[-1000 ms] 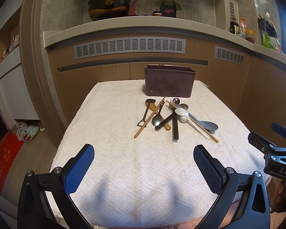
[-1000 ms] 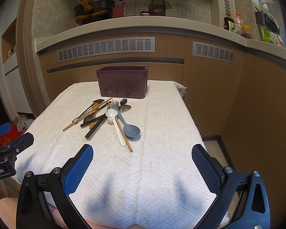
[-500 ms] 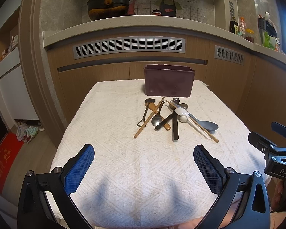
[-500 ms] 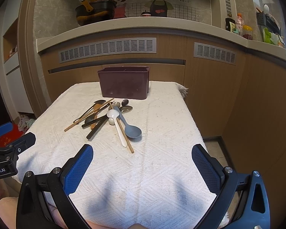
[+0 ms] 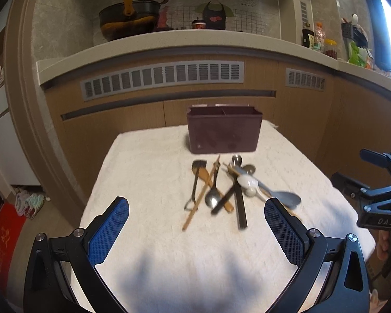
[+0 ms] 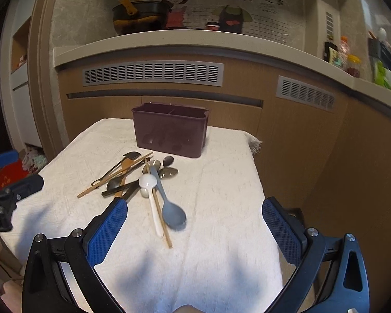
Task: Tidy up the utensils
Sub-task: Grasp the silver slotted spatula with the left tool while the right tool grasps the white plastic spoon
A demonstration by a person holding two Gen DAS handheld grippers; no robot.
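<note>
— Both grippers are held wide and empty: the left gripper (image 5: 196, 230) and the right gripper (image 6: 195, 230) are poised over the near part of the bench (image 6: 221, 260), which is covered with a white cloth.

— Where is the pile found?

— The utensils (image 5: 221, 190) are heaped ahead of both grippers, mid-bench, just in front of the bin (image 6: 170, 129). From the right gripper the grey spoon (image 6: 173, 215) is reached first; its bowl is turned toward the gripper and its handle runs away toward the bin. Beside it, touching, a white spoon (image 6: 150, 190) and a chopstick (image 6: 159, 208) are laid along nearly the same line.

— And from the left?

— A second chopstick (image 5: 199, 198) and a black stick (image 5: 239, 206) are pointed toward the left gripper, their long axes running roughly near to far. Metal spoons (image 6: 166, 168) are tucked at the far end, closest to the bin.

— Which side is judged nearer?

— The right, for the grey spoon, it is judged. The bin is seen to be dark, upright and split by a divider into two compartments.
</note>
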